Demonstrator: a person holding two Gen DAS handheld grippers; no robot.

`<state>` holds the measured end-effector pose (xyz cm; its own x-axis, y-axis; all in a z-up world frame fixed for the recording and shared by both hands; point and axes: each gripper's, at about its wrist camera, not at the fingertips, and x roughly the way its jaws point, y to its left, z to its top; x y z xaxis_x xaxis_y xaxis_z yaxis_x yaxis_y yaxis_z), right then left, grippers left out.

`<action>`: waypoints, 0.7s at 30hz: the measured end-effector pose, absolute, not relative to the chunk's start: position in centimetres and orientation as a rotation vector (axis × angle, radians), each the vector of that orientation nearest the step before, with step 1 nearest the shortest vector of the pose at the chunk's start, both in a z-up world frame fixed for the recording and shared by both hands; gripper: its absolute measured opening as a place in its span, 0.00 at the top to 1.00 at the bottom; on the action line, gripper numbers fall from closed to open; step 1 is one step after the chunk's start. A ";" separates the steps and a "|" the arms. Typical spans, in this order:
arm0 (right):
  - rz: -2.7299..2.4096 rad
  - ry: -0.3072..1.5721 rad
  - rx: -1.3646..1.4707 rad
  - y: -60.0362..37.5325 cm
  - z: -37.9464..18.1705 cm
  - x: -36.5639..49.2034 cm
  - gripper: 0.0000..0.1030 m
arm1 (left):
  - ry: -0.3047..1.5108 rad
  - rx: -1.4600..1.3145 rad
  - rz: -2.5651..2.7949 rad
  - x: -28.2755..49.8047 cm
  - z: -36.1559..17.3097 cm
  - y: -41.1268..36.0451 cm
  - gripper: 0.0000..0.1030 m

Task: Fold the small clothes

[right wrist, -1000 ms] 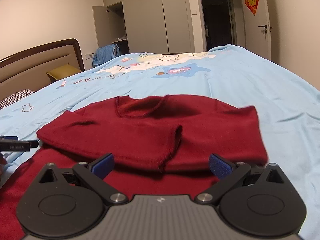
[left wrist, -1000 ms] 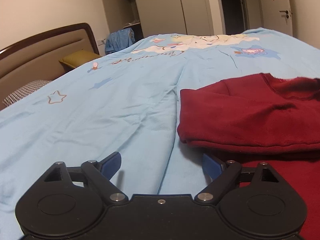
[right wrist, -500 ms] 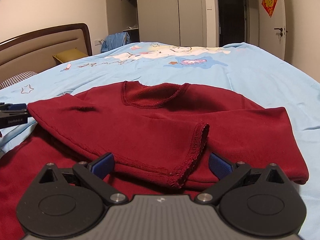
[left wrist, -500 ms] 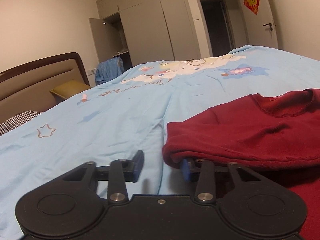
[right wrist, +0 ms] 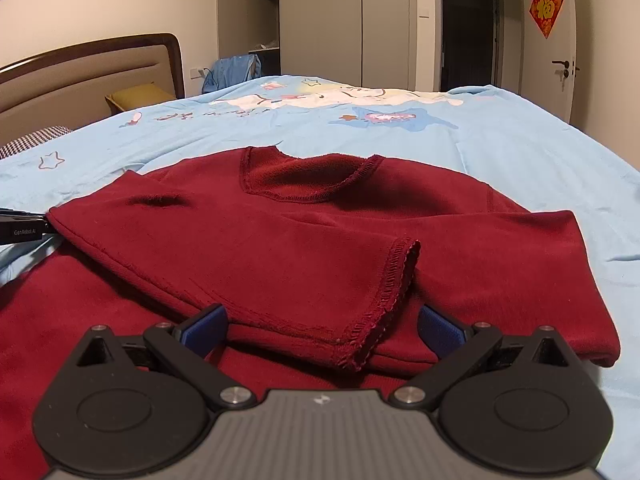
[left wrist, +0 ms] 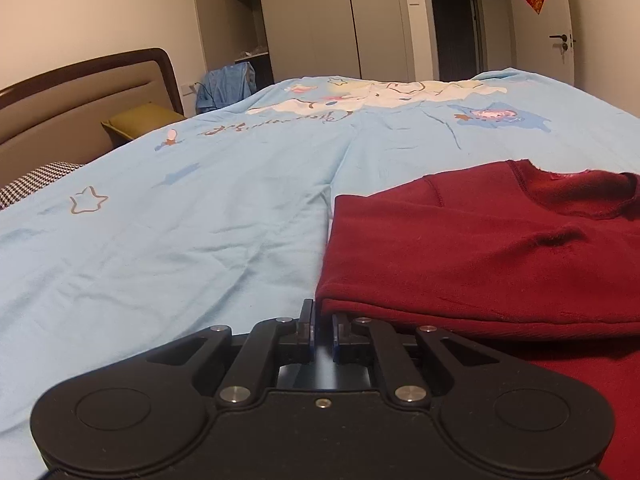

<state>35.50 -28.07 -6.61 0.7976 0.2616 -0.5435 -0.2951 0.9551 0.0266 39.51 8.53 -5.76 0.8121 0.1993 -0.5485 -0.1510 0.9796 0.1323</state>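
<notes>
A dark red sweater (right wrist: 304, 240) lies on the light blue bed, its sleeves folded across the body. In the left wrist view the sweater (left wrist: 480, 248) fills the right half. My left gripper (left wrist: 323, 320) is shut on the folded left corner of the sweater, and its tip shows at the left edge of the right wrist view (right wrist: 22, 228). My right gripper (right wrist: 322, 326) is open, its blue pads on either side of the folded sleeve cuff (right wrist: 384, 292), low over the cloth.
The light blue printed bedsheet (left wrist: 180, 248) spreads to the left and beyond the sweater. A brown headboard (left wrist: 80, 100) and a yellow-green pillow (left wrist: 140, 120) stand at far left. Wardrobes (right wrist: 340, 20) and a door (right wrist: 560, 40) are behind the bed.
My left gripper has closed from wide open onto the sweater's left corner. The right gripper has moved in closer over the sleeve cuff and stays open.
</notes>
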 end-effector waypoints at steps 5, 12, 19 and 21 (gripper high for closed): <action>0.300 0.573 -0.059 -28.7 -5.9 34.5 0.00 | 0.623 0.061 0.171 38.3 -4.8 9.2 0.54; 0.318 0.564 -0.081 -31.1 -4.7 29.0 0.00 | 0.633 0.047 0.163 33.8 -3.5 9.3 0.20; 0.284 0.616 -0.102 -34.1 -4.8 22.0 0.00 | 0.639 0.066 0.134 27.1 -2.9 8.4 0.06; 0.275 0.643 -0.102 -34.9 -5.0 20.1 0.00 | 0.647 0.083 0.131 25.2 -3.1 8.0 0.04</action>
